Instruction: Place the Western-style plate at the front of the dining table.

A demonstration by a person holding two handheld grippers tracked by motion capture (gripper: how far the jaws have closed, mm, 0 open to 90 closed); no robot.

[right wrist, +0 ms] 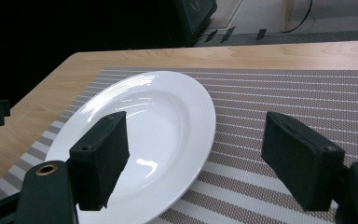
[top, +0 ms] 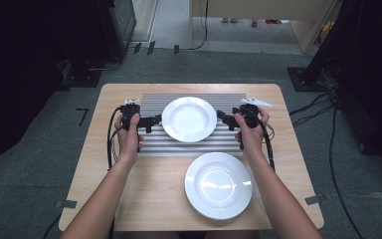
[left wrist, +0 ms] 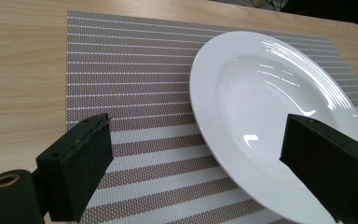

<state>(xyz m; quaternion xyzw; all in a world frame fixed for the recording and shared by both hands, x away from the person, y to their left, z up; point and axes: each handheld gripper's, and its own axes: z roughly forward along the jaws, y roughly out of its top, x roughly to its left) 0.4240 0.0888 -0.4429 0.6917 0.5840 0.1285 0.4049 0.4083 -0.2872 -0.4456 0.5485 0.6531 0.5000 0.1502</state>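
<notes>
A white deep plate (top: 189, 118) rests on a grey striped placemat (top: 154, 144) at the back of the wooden table. My left gripper (top: 155, 121) hovers just off the plate's left rim and is open. In the left gripper view the plate (left wrist: 270, 107) lies partly between the left gripper (left wrist: 200, 135) jaws, and neither pad touches it. My right gripper (top: 223, 117) hangs off the plate's right rim, also open. In the right gripper view the plate (right wrist: 140, 135) sits under the left jaw of the right gripper (right wrist: 198, 126), with bare placemat (right wrist: 307, 88) beneath the other jaw.
A second white plate (top: 219, 185) lies on the bare table (top: 104, 164) near the front edge, right of centre. Both forearms reach in from the front on either side of it. Cables (top: 112, 139) trail from the grippers. Dark equipment and more cables surround the table on the floor.
</notes>
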